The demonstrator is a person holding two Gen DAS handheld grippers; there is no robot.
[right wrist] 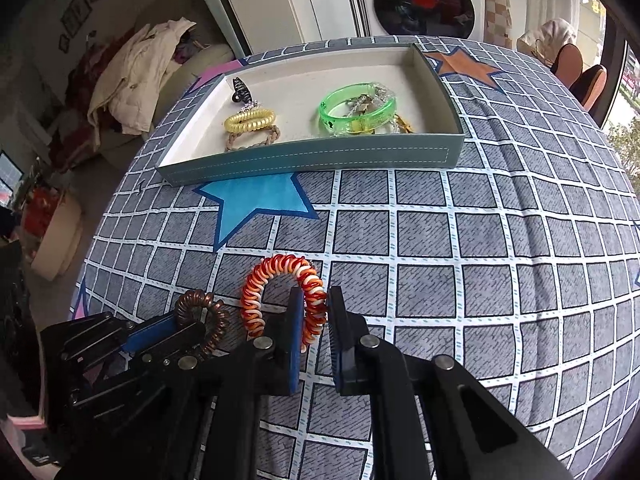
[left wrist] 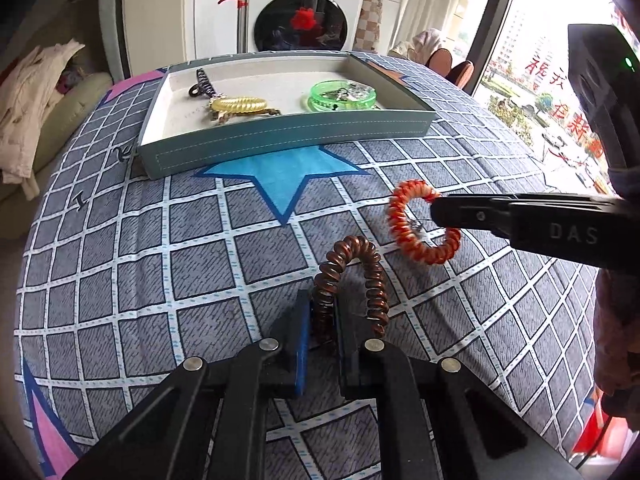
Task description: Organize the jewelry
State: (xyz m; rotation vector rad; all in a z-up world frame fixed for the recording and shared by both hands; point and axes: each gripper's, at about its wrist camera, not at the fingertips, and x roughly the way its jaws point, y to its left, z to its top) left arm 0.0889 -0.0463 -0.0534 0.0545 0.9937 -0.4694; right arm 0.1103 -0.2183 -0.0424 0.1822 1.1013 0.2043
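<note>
Teal tray (right wrist: 320, 158) holding green bangle (right wrist: 357, 110), yellow coil tie (right wrist: 250, 120)

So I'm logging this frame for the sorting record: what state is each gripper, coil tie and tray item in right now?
left gripper: shut on brown coil tie
brown coil tie: pinched, loop arched up over the cloth
right gripper: shut on orange coil tie
orange coil tie: pinched, still outside the tray
tray: open, lidless
yellow coil tie: lying in tray
green bangle: lying in tray
black claw clip: lying in tray
</note>
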